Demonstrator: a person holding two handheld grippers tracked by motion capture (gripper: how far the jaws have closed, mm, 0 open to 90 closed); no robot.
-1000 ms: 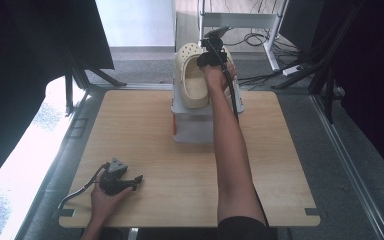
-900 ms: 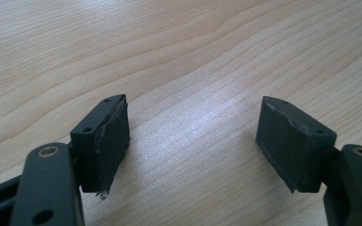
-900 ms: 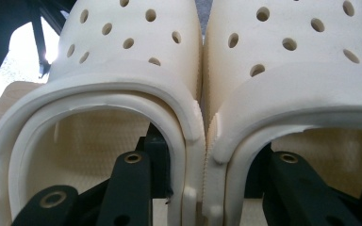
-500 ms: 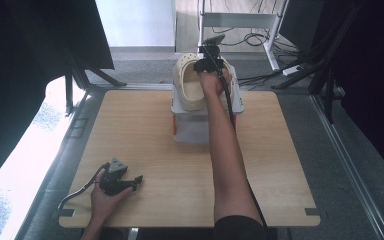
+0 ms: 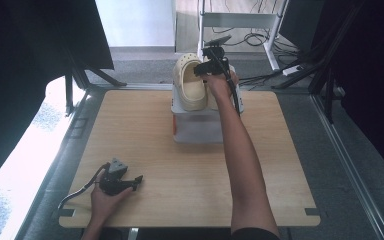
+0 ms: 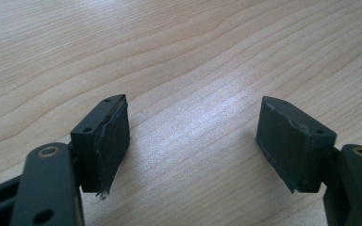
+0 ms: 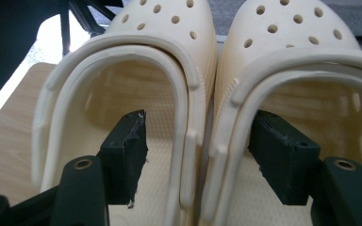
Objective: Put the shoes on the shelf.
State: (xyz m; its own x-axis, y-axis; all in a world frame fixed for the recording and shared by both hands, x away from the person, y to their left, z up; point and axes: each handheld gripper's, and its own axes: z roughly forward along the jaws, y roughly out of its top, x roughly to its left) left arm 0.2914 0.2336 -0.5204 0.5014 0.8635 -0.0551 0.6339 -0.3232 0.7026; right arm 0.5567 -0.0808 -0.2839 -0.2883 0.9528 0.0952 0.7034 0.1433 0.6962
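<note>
Right gripper view: right hand-held gripper (image 7: 195, 150) spread, straddling adjoining walls of two cream clogs (image 7: 136, 89). Left hand-held gripper (image 6: 193, 141) released, resting on surface (image 5: 145, 145).

Left gripper (image 6: 193, 141) low over the wooden tabletop (image 6: 179, 56), jaws spread wide apart, nothing between them. Both black pads (image 6: 113, 141) face inward; the left-hand one in this view has a frayed, chipped edge. Pale wood grain runs across the surface, with a soft sheen between the jaws.
</note>
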